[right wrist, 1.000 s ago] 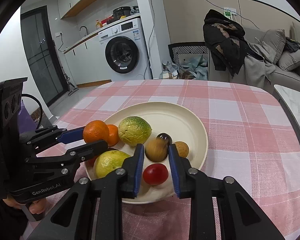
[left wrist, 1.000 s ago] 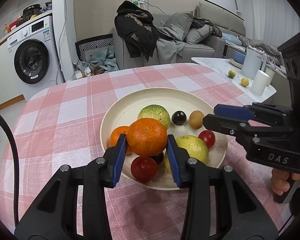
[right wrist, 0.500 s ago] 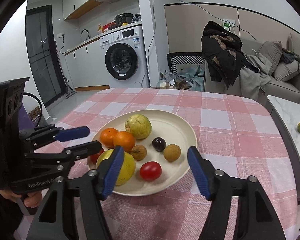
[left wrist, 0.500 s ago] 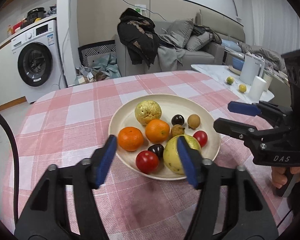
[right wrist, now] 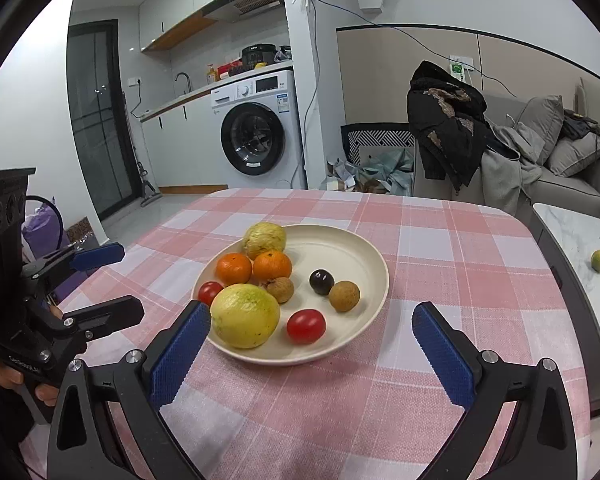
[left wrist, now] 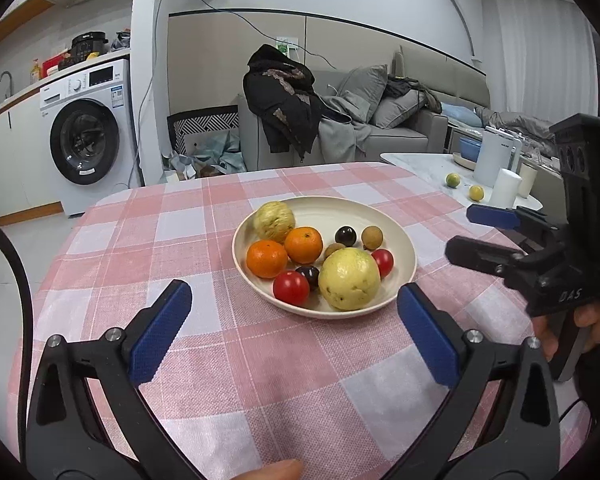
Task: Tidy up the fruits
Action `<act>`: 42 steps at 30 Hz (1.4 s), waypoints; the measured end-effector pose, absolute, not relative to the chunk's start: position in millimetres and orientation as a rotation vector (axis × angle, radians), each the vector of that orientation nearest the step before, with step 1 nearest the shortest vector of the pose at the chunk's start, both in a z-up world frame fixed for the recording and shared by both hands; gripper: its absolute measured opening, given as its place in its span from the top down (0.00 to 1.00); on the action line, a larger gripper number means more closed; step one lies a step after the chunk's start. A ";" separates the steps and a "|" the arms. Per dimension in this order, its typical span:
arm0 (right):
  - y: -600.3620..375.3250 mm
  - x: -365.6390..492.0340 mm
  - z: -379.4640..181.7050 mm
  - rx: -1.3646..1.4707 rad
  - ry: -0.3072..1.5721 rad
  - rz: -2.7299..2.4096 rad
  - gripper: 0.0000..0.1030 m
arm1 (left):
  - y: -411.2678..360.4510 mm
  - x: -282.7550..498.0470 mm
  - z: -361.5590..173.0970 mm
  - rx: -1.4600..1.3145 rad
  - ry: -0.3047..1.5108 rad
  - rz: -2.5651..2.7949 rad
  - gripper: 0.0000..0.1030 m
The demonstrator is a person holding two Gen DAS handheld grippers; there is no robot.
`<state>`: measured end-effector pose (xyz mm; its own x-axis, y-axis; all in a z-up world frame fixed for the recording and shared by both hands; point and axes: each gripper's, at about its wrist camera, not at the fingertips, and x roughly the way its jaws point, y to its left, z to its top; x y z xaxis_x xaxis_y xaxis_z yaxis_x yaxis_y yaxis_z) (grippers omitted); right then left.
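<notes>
Hovering spread and empty, jaws just opened, the left gripper (left wrist: 292, 328) and right gripper (right wrist: 312, 340) frame the plate (right wrist: 364, 256); centre-frame, the orange (left wrist: 303, 245) could roll if nudged.

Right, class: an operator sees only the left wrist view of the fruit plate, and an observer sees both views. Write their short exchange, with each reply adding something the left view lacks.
Operator: What's the brown thing half hidden behind the big yellow fruit?
Observer: A wrinkled brown fruit. The right wrist view shows it whole, close beside the big yellow fruit.
Operator: And the tomato peeking out on that fruit's right, is it touching it?
Observer: No. From the right wrist view that tomato lies apart from it, and a strip of bare plate shows between them.
</notes>
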<state>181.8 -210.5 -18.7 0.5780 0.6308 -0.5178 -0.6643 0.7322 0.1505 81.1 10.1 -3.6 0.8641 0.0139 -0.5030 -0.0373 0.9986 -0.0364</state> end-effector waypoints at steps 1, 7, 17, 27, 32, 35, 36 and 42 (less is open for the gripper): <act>-213.2 178.8 -18.4 -0.054 0.575 0.766 0.00 | 10.0 77.9 -4.2 -0.046 0.519 0.028 0.00; -219.2 165.4 -18.8 -0.049 0.532 0.798 0.00 | 11.1 69.9 -10.3 -0.071 0.505 0.060 0.00; -219.9 151.9 -15.8 -0.064 0.481 0.810 0.00 | 17.5 65.3 -6.0 -0.096 0.461 0.055 0.00; -219.1 151.6 -15.4 -0.077 0.478 0.812 0.00 | 20.4 66.1 -5.5 -0.110 0.460 0.058 0.00; -219.4 152.6 -15.3 -0.073 0.483 0.809 0.00 | 21.5 65.3 -4.3 -0.105 0.456 0.056 0.00; -219.2 152.8 -15.4 -0.074 0.483 0.810 0.00 | 21.5 65.2 -4.3 -0.105 0.456 0.057 0.00; -219.0 152.6 -15.5 -0.075 0.483 0.811 0.00 | 21.4 65.2 -4.4 -0.106 0.456 0.056 0.00; -218.7 152.0 -15.6 -0.075 0.483 0.811 0.00 | 21.1 65.1 -4.5 -0.106 0.456 0.057 0.00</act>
